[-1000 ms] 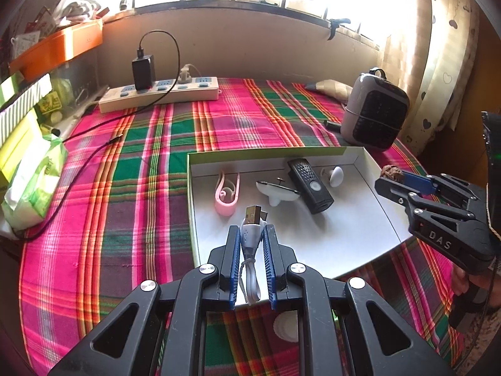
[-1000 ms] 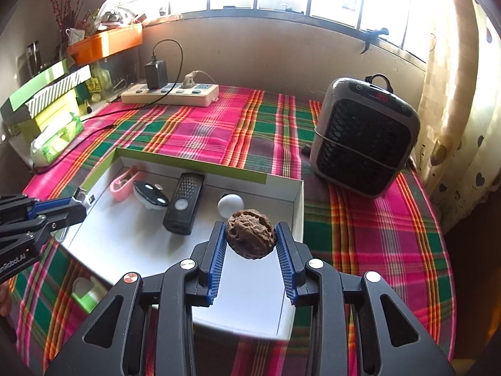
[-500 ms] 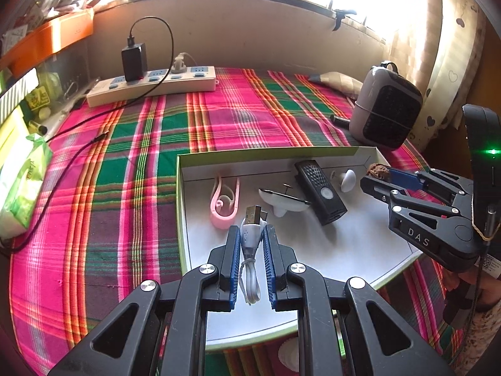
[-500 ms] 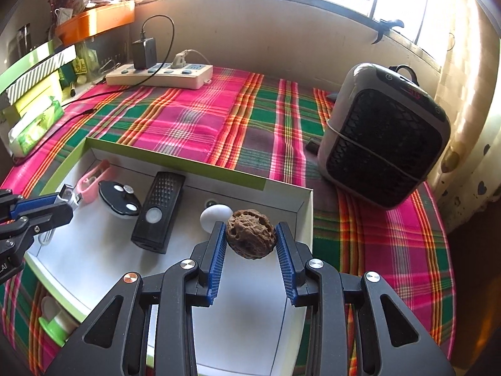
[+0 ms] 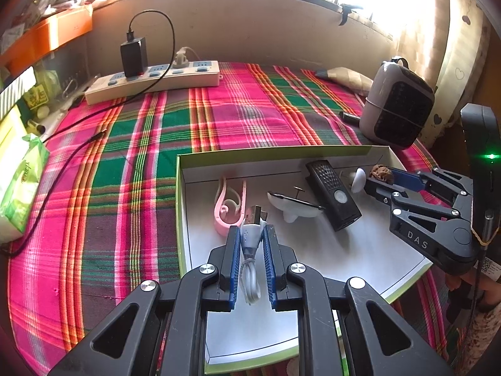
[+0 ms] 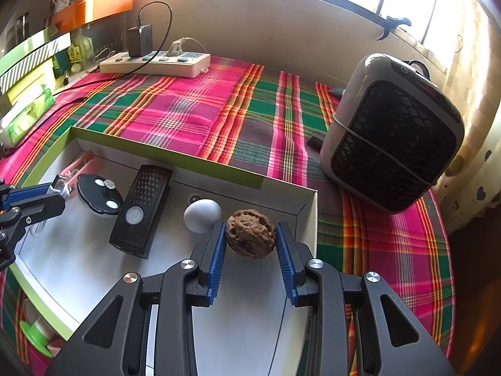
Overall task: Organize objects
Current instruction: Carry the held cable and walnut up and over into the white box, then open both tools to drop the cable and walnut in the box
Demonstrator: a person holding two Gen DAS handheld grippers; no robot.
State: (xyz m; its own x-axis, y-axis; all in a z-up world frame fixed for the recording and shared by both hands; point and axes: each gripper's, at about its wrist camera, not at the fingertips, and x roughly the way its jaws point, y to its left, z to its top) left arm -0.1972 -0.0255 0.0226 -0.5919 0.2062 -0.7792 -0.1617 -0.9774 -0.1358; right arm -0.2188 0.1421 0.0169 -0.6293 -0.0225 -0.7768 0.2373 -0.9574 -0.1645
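Plaid-covered tabletop (image 5: pixel 244 116), and on it the white box (image 5: pixel 360 263) with green rim, a heater (image 6: pixel 394 144) just off its far right corner and a power strip (image 5: pixel 153 78) back by the wall. Inside the box, along the far wall: black remote (image 6: pixel 141 206), black-topped disc (image 6: pixel 98 199), pink clip (image 5: pixel 227 206), white egg shape (image 6: pixel 202 214). Left gripper (image 5: pixel 250 235) is clamped on a white USB cable (image 5: pixel 250 238) over the box's left part, beside the clip; right gripper (image 6: pixel 250 235) pinches a walnut (image 6: pixel 250 233) over the right end, next to the egg shape.
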